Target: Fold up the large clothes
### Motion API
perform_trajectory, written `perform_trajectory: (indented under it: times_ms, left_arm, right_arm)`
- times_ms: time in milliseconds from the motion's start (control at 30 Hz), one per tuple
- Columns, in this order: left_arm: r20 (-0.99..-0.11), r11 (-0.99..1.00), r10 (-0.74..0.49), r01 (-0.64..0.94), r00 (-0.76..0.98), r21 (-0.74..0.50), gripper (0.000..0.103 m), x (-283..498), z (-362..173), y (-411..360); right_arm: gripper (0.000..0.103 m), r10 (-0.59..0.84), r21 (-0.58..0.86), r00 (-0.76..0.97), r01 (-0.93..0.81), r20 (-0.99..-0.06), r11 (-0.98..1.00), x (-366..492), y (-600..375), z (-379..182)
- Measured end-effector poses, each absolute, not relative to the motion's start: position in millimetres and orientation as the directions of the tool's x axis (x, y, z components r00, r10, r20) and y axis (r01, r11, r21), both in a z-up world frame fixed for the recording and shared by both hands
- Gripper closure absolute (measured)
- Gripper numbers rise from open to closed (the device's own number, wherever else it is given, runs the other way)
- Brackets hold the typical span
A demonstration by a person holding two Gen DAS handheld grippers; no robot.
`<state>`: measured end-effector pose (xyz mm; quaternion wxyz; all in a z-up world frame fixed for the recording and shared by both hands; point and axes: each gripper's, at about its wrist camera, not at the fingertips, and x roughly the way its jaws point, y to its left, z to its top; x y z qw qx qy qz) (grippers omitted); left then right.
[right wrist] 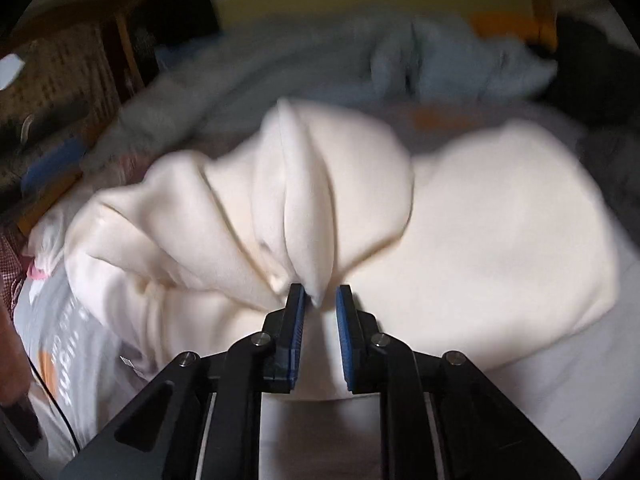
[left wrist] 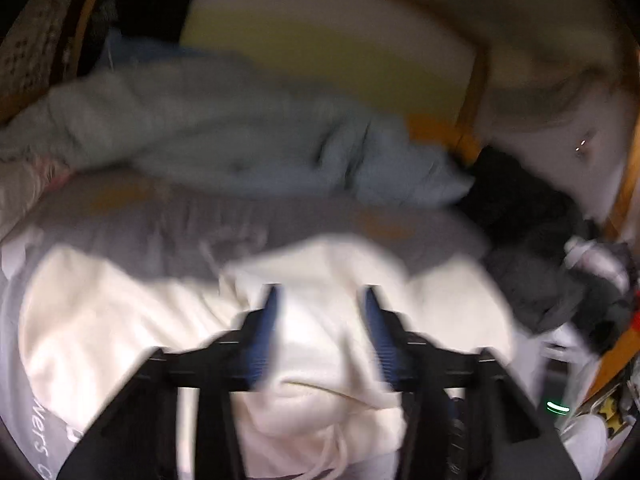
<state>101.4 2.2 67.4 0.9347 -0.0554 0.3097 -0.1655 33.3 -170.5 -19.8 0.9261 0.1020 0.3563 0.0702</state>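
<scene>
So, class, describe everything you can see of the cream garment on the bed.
The cream garment looks like soft, thick fleece, plain and unpatterned. It lies crumpled on a grey bed cover, bunched into deep folds rather than flat. A thin drawstring-like cord shows near the left gripper, whose blue pads stand apart with cloth between them. A pinched peak of the fabric sits between the right gripper's fingertips, with a small gap at one pad. A pale blue garment lies behind it. Both views are blurred.

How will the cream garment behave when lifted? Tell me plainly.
Probably floppy: the cream garment bunches into soft pleats running to the right hand-held gripper. Likely fairly thick and bulky, since its folds stand rounded rather than flat. It will probably drag and sag, as most of it lies spread over the bed.
</scene>
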Motion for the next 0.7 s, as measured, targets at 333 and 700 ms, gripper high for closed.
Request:
perform_trajectory:
  times_ms: [333,700]
  left_arm:
    - [-0.631,0.985,-0.136,0.172,0.764,-0.005,0.087,102.4,-21.9,-8.0]
    - [-0.624,0.982,-0.151,0.19,0.767,-0.005,0.089,97.6,-21.7,-6.8]
  right_arm:
    - [0.08,0.196,0.435,0.732,0.15,-0.653,0.888,11.4,-252.9,-7.5]
    - [0.039,0.17,0.631,0.794,0.312,-0.584,0.71,-19.6,-314.2,-50.2]
